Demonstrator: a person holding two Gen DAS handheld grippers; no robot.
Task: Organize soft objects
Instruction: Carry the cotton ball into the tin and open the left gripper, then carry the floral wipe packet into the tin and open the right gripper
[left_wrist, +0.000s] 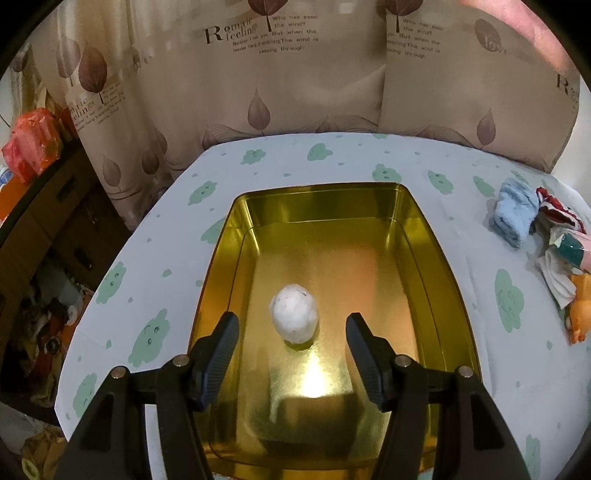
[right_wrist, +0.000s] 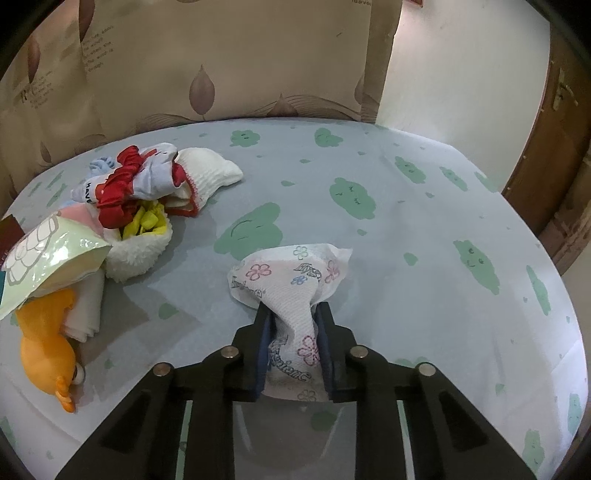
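Two tools (left_wrist: 291, 332) (right_wrist: 293, 314) in view. Left tool: jaws spread wide with nothing between the pads, hanging over a gold tin (left_wrist: 436, 258), a shiny rounded rectangle with its long axis running away from the camera. One fluffy white ball (left_wrist: 294, 314), egg-shaped and cottony, lies on the tin floor, long axis roughly along the tin. Right tool: clamped on a quilted tissue pack (right_wrist: 295, 280) with a floral print, pinched at the waist, its free end flaring away from the camera above the surface (right_wrist: 424, 258). Cloth pile (right_wrist: 140, 192) at left: ribbed white knit, red ruffle, fleecy white piece, possibly a sock. Orange plush (right_wrist: 44, 347) is nearest.
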